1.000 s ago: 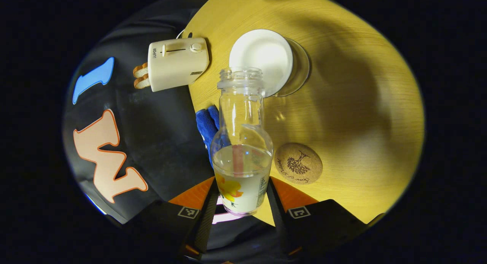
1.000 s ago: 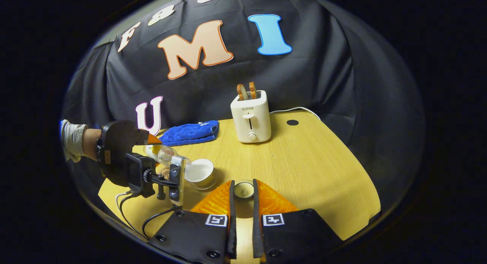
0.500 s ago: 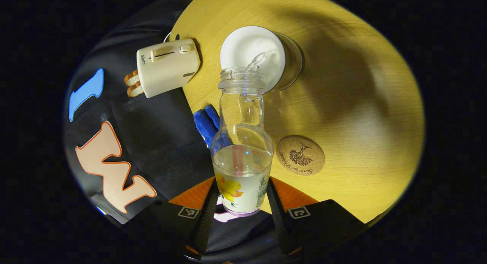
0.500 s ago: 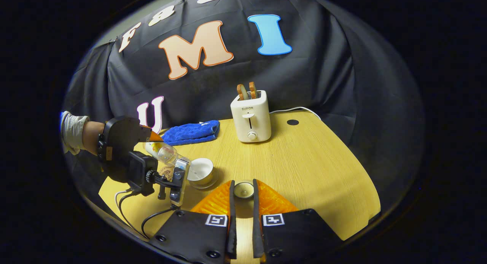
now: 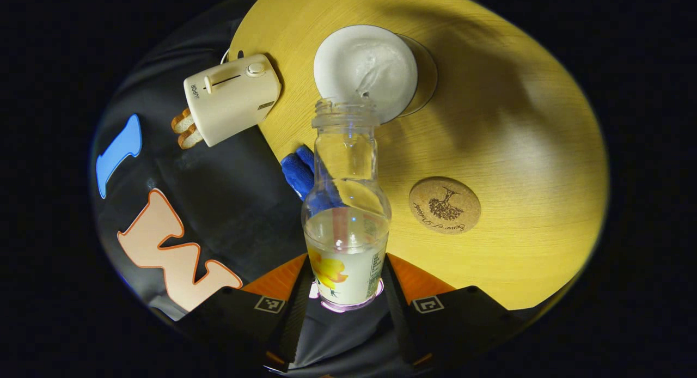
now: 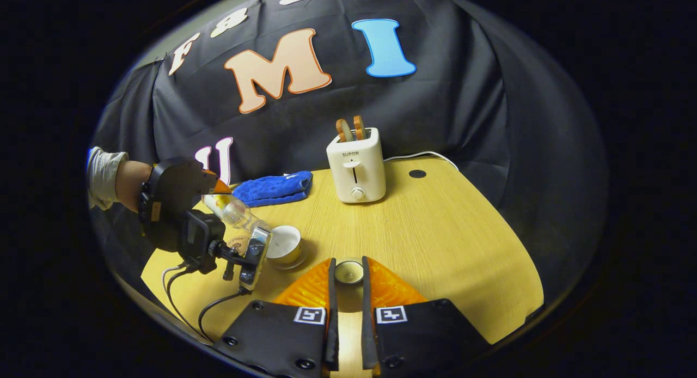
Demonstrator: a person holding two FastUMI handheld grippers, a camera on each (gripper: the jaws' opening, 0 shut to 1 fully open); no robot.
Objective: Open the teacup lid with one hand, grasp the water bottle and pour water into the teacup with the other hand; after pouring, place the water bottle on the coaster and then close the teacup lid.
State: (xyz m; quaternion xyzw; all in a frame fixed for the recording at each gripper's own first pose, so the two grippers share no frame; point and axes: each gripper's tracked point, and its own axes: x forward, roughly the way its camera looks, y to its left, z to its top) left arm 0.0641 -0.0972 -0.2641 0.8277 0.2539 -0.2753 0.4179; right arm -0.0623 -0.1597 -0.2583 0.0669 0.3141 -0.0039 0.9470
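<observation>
My left gripper (image 5: 347, 264) is shut on the base of a clear water bottle (image 5: 347, 203) with a flower label. The bottle is tipped forward, mouth over the white teacup (image 5: 366, 67), and a thin stream of water runs into the cup, which stands on a glass saucer. A round cork coaster (image 5: 445, 205) lies bare to the right of the bottle. In the right gripper view the left gripper (image 6: 216, 193), held by a hand, tilts the bottle (image 6: 235, 212) down over the teacup (image 6: 284, 246). My right gripper (image 6: 348, 268) is shut on the small round teacup lid (image 6: 348, 272) above the table.
A cream toaster (image 6: 355, 165) with two slices of toast stands at the back of the yellow wooden table (image 6: 435, 231), its cord trailing right. A folded blue cloth (image 6: 269, 188) lies to its left by the wall. Cables hang from the left gripper's camera.
The left gripper has tipped the bottle further and risen slightly; water began flowing into the teacup about half a second ago and still runs. The right gripper holds still with the lid.
</observation>
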